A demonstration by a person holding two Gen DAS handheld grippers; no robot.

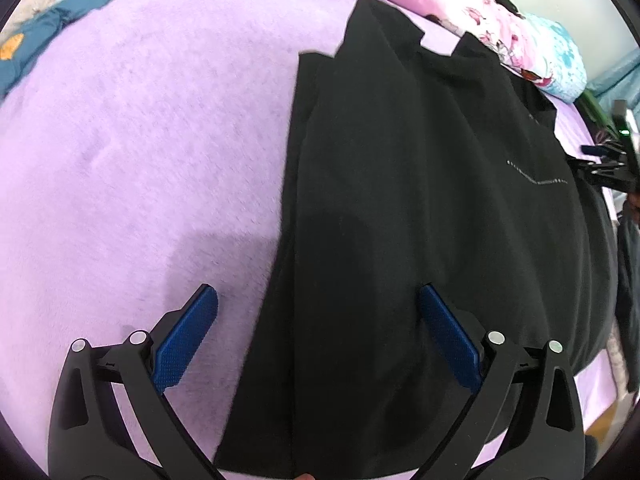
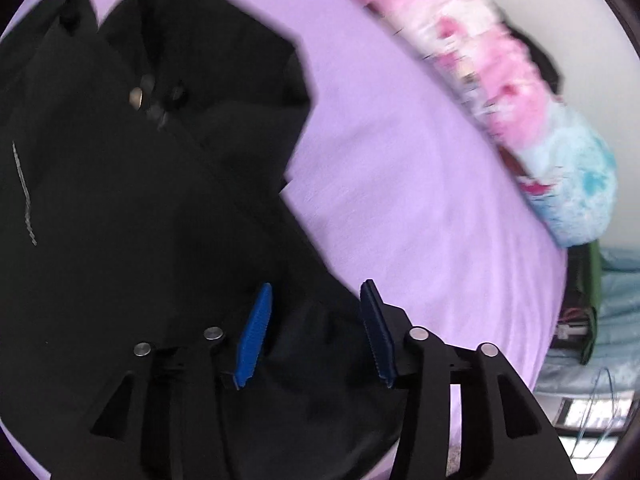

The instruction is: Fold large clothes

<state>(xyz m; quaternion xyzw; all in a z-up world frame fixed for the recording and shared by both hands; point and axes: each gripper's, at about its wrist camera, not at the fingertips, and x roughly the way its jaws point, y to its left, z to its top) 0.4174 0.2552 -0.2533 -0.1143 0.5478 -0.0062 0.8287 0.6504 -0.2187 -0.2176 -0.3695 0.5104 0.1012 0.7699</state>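
Below, black garment (image 2: 120, 220) apparently lies loose between right tool (image 2: 316, 300) pads.

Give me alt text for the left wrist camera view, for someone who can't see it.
A black garment lies spread on a lilac blanket, seen from above between the open blue-padded fingers of the left gripper. A pink and blue floral quilt runs along the far edge, and the right gripper shows at far right.

place: bedroom | evidence: lilac bedsheet (image 1: 140, 140), floral quilt (image 1: 460, 4)
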